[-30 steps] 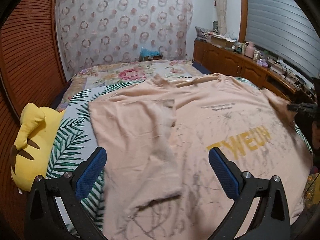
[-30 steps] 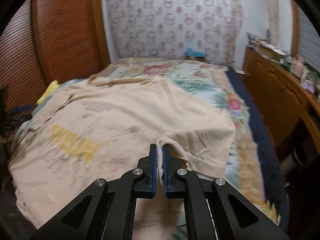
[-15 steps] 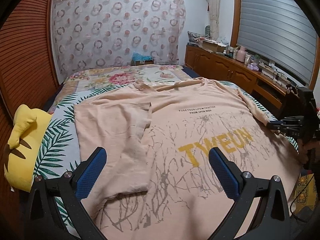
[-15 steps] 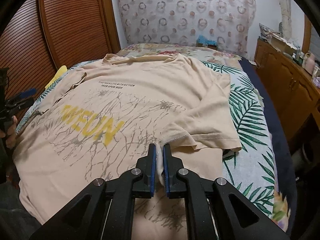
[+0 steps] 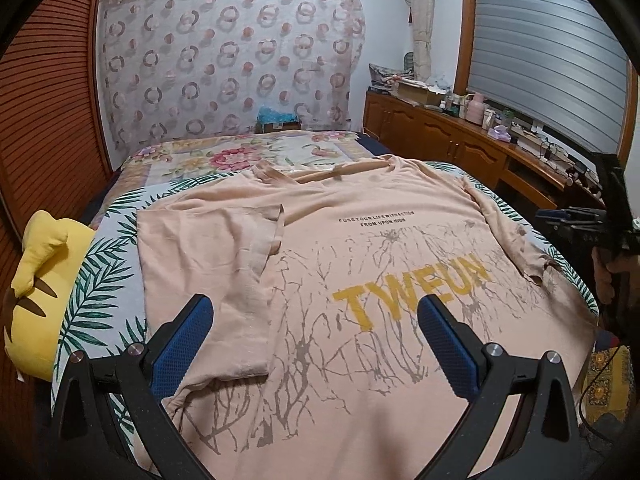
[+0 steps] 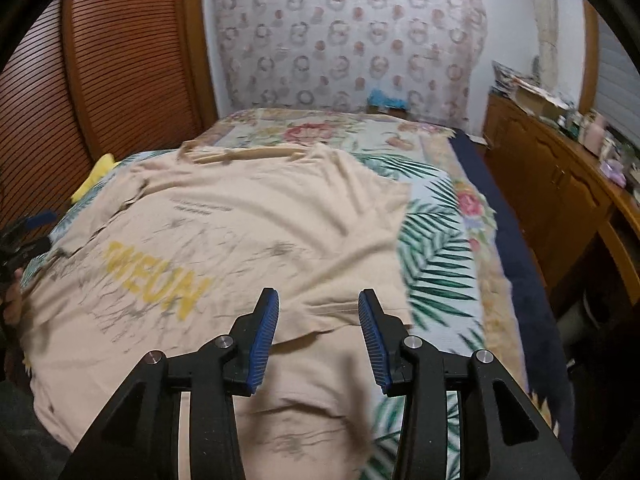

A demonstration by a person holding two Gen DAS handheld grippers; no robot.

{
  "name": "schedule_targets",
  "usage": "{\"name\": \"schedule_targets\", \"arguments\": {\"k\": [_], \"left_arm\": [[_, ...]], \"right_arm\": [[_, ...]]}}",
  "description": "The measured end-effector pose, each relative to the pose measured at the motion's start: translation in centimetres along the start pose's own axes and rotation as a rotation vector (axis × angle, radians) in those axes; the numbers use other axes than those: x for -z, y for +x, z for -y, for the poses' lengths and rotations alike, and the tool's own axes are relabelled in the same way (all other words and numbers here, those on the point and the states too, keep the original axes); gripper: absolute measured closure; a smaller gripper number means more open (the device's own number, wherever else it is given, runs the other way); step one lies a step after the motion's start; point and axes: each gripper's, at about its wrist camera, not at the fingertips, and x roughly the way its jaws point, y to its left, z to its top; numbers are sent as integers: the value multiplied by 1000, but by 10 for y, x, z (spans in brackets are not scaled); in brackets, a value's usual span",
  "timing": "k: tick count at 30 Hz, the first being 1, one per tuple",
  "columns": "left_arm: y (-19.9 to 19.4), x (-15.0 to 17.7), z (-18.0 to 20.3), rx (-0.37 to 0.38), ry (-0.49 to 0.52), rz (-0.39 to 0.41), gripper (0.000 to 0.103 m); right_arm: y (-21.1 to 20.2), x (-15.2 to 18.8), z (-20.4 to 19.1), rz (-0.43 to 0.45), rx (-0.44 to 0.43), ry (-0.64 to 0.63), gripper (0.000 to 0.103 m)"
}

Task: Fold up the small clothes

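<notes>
A: Here, nearest the lens, the right gripper (image 6: 318,320) has just been opening; its jaws stand partly apart over the folded-in sleeve (image 6: 340,320), and no cloth is pinched between them. What may go wrong?

B: The sleeve, now released, may spring or slide back outward, since nothing pins it and the fabric looks light.

A: And the left gripper (image 5: 316,344)?

B: It stands wide apart, holding nothing, above the shirt (image 5: 380,264), which lies flat, print up, on the bed (image 5: 100,280). The left sleeve (image 5: 208,256) is already folded inward. If either gripper drags low on its way across, it may rumple these folds.

A: Farther off?

B: The collar (image 5: 296,174) lies bunched toward the head of the bed; a lengthwise fold made over it may likely set crooked. The yellow cushion (image 5: 44,288) beside the shirt is apart from it and poses no obstruction.
</notes>
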Motion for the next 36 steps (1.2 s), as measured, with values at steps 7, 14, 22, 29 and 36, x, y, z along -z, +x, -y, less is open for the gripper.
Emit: {"name": "schedule_targets", "arguments": {"k": [7,14,22,29,36], "left_arm": [[-3,1,1,0,0,5,0],[-4,3,1,-1,-4,1,0],[-5,5,-1,-9,-6,2,0],[-9,8,-6,-15,-14,9,0],[-12,9,-10,-19,-29,21,0]], "right_arm": [[30,-2,32,-56,21,91,60],[52,-6,41,-104,-15,137,60],[47,-12,33,-74,-45,60,95],[30,-30,11,23,-73,20,97],[43,-49,-7,22,-93,-29,97]]}}
